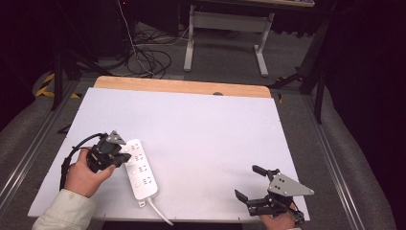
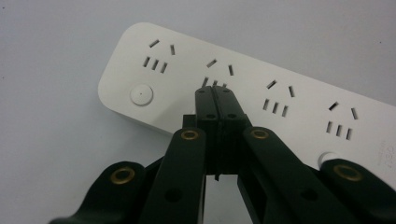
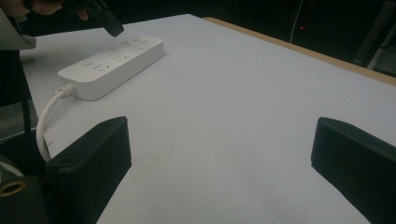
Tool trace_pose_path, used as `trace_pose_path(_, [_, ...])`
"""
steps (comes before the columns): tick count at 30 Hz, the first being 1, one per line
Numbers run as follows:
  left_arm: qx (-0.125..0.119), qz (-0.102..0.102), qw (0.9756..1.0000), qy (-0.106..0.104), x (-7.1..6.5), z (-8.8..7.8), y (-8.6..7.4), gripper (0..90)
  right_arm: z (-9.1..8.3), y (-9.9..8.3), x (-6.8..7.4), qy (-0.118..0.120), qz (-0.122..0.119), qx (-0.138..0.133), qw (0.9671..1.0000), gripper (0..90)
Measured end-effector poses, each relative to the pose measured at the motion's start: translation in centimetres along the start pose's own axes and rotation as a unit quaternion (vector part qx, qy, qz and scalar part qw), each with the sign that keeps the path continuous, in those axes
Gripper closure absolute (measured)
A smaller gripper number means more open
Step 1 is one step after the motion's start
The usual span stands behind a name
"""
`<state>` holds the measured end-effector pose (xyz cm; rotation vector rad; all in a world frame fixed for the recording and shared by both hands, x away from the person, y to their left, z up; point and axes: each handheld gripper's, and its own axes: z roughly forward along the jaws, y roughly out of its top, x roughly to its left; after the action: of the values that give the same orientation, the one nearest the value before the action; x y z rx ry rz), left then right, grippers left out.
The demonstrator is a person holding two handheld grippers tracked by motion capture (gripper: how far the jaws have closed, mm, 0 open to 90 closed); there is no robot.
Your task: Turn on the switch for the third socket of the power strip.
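Observation:
A white power strip with several sockets lies on the white tabletop, front left. Its white cord runs off the near edge. My left gripper is shut with nothing between its jaws. Its tip hovers at the strip's second socket, close to the round button at the far end; whether it touches I cannot tell. In the right gripper view, the left gripper points down at the strip's far end. My right gripper stands open and empty at the front right.
A wooden strip borders the table's far edge. Beyond it are loose cables on the floor and a white desk frame. Metal rails run along both sides of the table.

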<state>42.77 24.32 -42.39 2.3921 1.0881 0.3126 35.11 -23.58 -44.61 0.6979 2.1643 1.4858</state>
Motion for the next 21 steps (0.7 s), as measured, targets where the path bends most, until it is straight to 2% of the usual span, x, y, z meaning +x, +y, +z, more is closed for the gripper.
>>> trace_pose_path(8, [0.028,0.004,0.9996,0.004,0.0,0.8,0.3,89.8,0.1,0.0,0.1,0.001,-0.001,0.001,1.0000,5.2])
trace_pose_path(15, [0.039,0.007,0.9992,0.008,0.0,1.4,0.6,89.8,0.1,0.0,0.1,0.002,-0.001,0.001,1.0000,5.2])
trace_pose_path(21, [0.036,0.011,0.9992,0.017,-0.2,1.6,0.7,89.8,0.1,0.0,0.1,0.003,0.000,0.002,1.0000,5.2])
